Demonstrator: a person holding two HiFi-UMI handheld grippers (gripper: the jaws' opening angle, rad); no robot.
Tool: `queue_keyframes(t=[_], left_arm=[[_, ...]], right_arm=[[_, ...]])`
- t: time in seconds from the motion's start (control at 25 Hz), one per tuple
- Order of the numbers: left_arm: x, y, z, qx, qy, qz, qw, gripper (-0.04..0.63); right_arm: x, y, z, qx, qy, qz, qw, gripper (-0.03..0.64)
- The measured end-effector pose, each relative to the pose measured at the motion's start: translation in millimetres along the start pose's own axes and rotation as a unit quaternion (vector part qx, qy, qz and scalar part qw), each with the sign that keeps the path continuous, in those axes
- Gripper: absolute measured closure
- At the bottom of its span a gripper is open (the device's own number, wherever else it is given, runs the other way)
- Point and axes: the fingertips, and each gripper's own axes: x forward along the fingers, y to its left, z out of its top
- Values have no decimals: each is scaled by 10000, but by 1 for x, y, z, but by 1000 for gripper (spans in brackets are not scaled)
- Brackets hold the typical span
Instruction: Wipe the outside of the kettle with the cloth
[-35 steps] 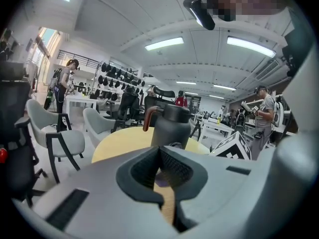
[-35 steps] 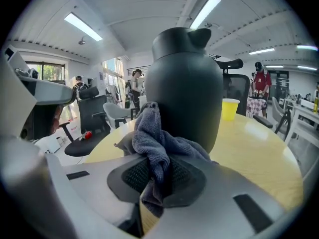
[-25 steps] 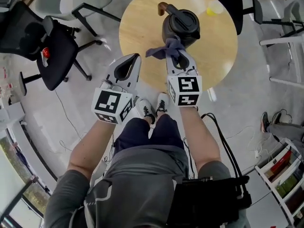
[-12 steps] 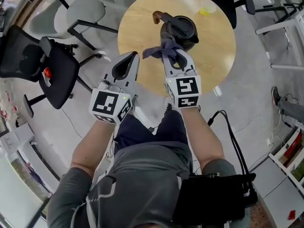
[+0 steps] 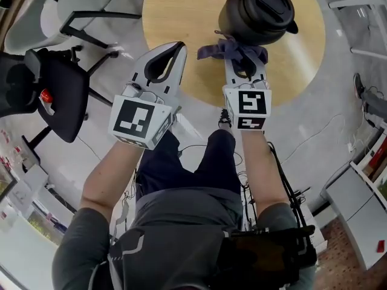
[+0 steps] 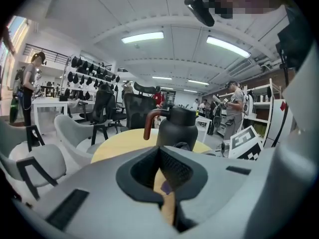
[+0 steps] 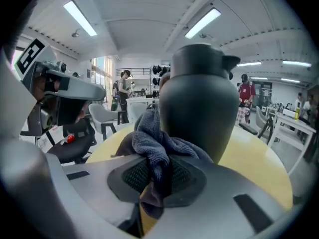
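A dark kettle with a brown-tipped handle stands on the round wooden table. My right gripper is shut on a blue-grey cloth, which bunches against the kettle's near side. In the right gripper view the cloth hangs out of the right gripper, and the kettle fills the middle just behind it. My left gripper is shut on nothing and hovers over the table's near left edge. In the left gripper view the kettle stands beyond the left gripper.
A black office chair with a red part stands to the left of the table, and a grey chair stands behind it. Cables trail over the floor at the right. Shelving is at the far right.
The kettle and table now sit higher and larger in the head view. Both grippers have come forward with them. The cloth has stayed in the right gripper, close against the kettle.
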Motion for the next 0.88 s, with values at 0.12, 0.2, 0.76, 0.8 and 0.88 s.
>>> queue_keyframes(t=[0.12, 0.2, 0.76, 0.8, 0.88], left_arm=[[0, 10, -10, -60, 15, 80, 9999, 586], [-2, 13, -15, -102, 33, 49, 9999, 586], [-30, 17, 22, -14, -188, -732, 9971, 586], [-34, 17, 30, 16, -230, -803, 9965, 586], [-41, 19, 47, 62, -318, -937, 9951, 586]], right_arm=[[8, -4, -14, 60, 132, -152, 9998, 548], [11, -5, -20, 188, 215, -237, 9993, 547], [-26, 12, 29, 383, -44, -976, 9945, 548], [-33, 14, 41, 398, -122, -1055, 9935, 548], [-43, 16, 67, 460, -275, -1209, 9912, 548]])
